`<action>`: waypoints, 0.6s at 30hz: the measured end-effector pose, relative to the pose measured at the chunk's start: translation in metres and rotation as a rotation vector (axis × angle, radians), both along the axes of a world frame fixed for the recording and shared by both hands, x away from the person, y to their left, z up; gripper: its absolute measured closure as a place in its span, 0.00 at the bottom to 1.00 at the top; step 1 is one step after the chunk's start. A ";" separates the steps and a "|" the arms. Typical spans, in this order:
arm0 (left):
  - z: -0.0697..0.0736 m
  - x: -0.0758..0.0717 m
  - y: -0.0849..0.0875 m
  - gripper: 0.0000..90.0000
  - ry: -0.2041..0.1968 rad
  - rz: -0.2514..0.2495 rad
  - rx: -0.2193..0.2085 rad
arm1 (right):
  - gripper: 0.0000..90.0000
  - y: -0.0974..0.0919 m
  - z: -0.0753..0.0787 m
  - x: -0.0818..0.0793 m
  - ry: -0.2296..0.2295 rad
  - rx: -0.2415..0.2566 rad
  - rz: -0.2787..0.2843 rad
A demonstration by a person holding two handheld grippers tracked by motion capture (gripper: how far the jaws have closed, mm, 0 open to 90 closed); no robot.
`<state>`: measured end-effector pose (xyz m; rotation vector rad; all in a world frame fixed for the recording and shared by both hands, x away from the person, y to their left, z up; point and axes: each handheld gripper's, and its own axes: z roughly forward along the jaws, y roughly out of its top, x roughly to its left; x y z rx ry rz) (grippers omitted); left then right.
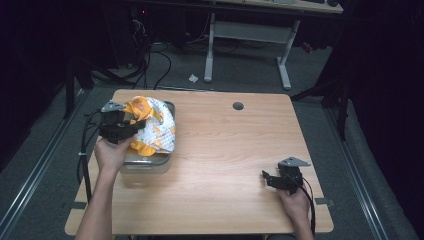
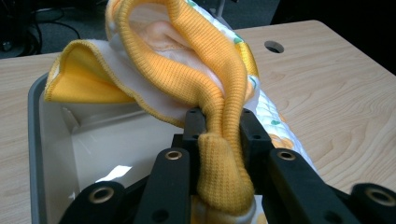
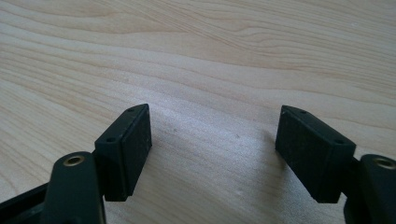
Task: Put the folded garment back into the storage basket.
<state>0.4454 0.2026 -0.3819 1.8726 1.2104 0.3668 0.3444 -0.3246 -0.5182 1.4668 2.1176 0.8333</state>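
Overhead light hits the table (image 1: 225, 150) only; floor and room edges go near black. High view soft, low-res. Gripper views bright, wood grain crisp, near jaws slightly soft. Small glare patch inside the grey bin (image 2: 37, 140).

Tabletop (image 1: 230, 165) open (garment (image 1: 155, 127) heaped over bin (image 1: 145, 164)).

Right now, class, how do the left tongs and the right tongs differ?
The left tongs are shut on the yellow cloth; the right tongs stand open, holding nothing. The left tongs are over the grey tub; the right tongs are over bare table. Both are black and hand-held.
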 end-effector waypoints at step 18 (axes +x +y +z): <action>-0.032 0.017 0.006 0.85 0.082 0.035 0.058 | 0.30 0.000 0.000 0.000 0.000 0.000 0.000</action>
